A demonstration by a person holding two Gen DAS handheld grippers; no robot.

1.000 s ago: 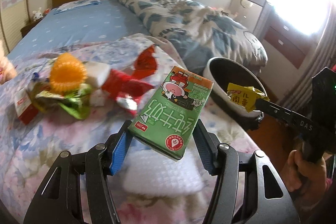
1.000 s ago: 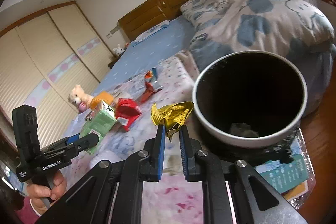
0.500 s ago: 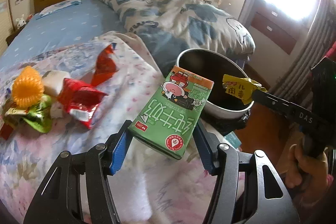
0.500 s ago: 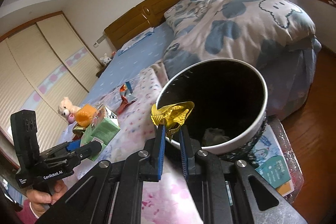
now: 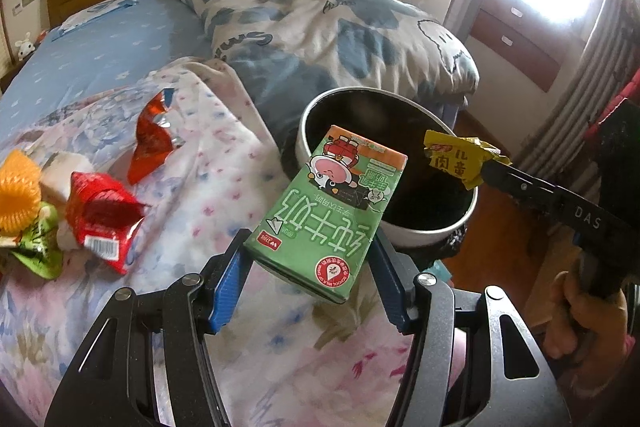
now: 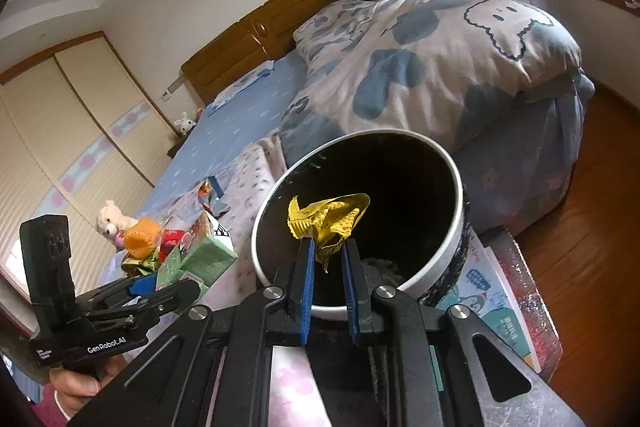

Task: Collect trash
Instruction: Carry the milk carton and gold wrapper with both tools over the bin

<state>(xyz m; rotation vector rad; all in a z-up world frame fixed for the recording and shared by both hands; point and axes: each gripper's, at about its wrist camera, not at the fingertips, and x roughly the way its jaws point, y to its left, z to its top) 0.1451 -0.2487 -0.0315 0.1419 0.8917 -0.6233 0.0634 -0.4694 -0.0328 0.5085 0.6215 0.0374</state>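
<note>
Two pieces of trash are now at the bin, where a second ago both were short of it. Seen from the left wrist, the left gripper (image 5: 308,259) stays clenched on the green carton (image 5: 326,211), whose top end now overlaps the near rim of the bin (image 5: 436,233); earlier it hung over the bedspread with the bin well off to the right. The right gripper (image 5: 486,169) reaches in from the right, pinching the yellow wrapper (image 5: 460,159) over the dark opening. Left behind on the blanket (image 5: 224,163) are a red wrapper (image 5: 100,211), an orange-red foil piece (image 5: 150,143), an orange ball (image 5: 18,193) and a green packet (image 5: 38,251).

From the right wrist, the wrapper (image 6: 326,217) sits squarely over the bin's mouth (image 6: 456,207), fingers closed on its lower end; a second ago it was short of the rim. The carton (image 6: 198,257) is beside the bin, left of it.

My judgement: the wrapper is ready to drop; the carton needs a little more reach, and more trash remains.
</note>
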